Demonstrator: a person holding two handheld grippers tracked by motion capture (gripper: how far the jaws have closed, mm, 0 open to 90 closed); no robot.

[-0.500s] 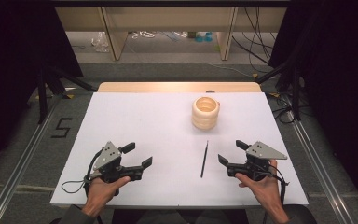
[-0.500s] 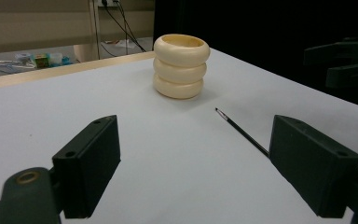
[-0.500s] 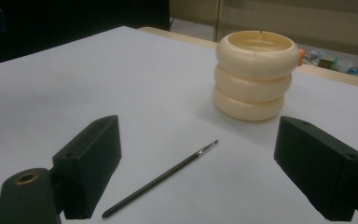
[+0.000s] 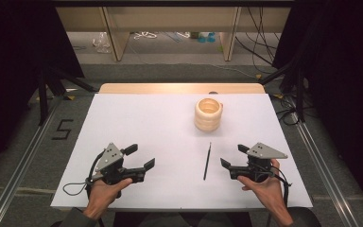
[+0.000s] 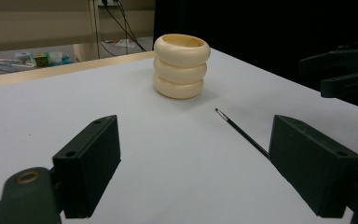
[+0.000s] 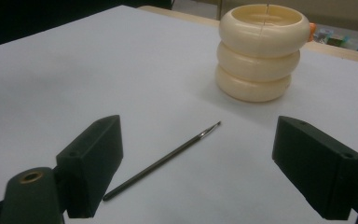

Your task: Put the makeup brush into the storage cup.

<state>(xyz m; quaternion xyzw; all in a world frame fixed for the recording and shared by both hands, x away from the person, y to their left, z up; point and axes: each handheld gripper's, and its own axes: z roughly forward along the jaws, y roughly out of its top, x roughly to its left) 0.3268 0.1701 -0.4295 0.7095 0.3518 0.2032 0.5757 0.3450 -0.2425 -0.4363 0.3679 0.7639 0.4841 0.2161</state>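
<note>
Pen (image 4: 207, 161), thin, dark, pointed, lies flat on white table (image 4: 146, 123).

The table (image 4: 137, 123) is plain white, with a light wood strip at its upper edge. The holder (image 4: 208, 114), in the upper middle of the frame, is cream, without pattern. The brush (image 4: 207, 161) below it is thin and black, with a paler tip. Both grippers, left (image 4: 141, 157) and right (image 4: 233, 156), are black with grey top plates. The floor at left carries a black "5" (image 4: 62, 129).
</note>
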